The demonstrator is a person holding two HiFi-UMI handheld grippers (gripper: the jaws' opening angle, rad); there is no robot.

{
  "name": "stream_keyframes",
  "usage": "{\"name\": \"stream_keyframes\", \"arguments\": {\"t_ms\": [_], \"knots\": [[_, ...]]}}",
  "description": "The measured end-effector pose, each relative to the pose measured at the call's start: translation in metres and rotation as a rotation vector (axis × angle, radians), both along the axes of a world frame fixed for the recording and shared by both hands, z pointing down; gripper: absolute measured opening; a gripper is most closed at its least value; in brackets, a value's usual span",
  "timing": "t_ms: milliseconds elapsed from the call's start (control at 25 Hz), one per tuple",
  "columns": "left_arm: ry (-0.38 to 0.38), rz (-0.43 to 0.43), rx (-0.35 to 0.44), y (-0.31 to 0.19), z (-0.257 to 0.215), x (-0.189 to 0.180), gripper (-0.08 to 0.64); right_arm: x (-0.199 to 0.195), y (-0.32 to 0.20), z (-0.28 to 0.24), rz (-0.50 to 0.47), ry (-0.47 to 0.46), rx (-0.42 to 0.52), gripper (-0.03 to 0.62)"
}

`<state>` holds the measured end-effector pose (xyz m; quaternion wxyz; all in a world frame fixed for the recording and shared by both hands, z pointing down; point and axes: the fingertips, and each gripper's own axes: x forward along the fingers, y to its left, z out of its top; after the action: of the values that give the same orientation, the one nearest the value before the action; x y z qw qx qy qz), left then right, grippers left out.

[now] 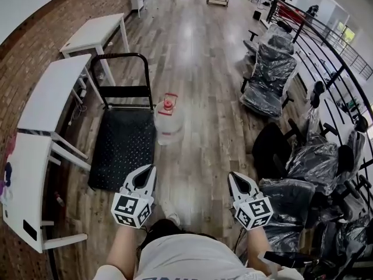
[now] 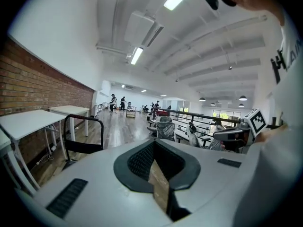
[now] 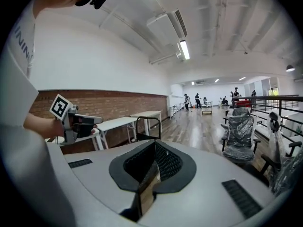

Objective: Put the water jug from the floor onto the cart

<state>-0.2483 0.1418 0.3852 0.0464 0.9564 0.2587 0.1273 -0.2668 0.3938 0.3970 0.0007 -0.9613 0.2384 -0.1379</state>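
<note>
The water jug stands upright on the floor, red cap up, just beside the right long edge of the cart, towards its handle end. Set there, it needs only a short lift sideways onto the black deck, which is bare.

The left gripper and the right gripper are both pressed together with nothing between the jaws. That fits a jug that is well ahead of them, out of reach. The person's forearms reach forward side by side, low in front of the body, grippers parallel and tipped slightly downward, marker cubes facing up. The jug lies ahead between their two lines, nearer the left one, so the next move is likely an approach with the jaws spreading.
</note>
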Motion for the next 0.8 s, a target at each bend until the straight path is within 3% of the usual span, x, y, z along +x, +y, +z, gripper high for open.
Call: {"name": "stream_keyframes", "arguments": {"t_ms": [280, 480, 800], "knots": [[-0.05, -0.056, -0.02, -0.057, 0.014, 0.078, 0.0, 0.09, -0.057, 0.005, -0.059, -0.025, 0.009, 0.005], [-0.057, -0.061, -0.007, -0.086, 0.016, 0.127, 0.0, 0.139, -0.08, 0.005, -0.05, -0.026, 0.017, 0.005], [-0.085, -0.053, 0.023, -0.083, 0.021, 0.19, 0.0, 0.213, -0.082, 0.01, -0.057, -0.037, 0.026, 0.005]]}}
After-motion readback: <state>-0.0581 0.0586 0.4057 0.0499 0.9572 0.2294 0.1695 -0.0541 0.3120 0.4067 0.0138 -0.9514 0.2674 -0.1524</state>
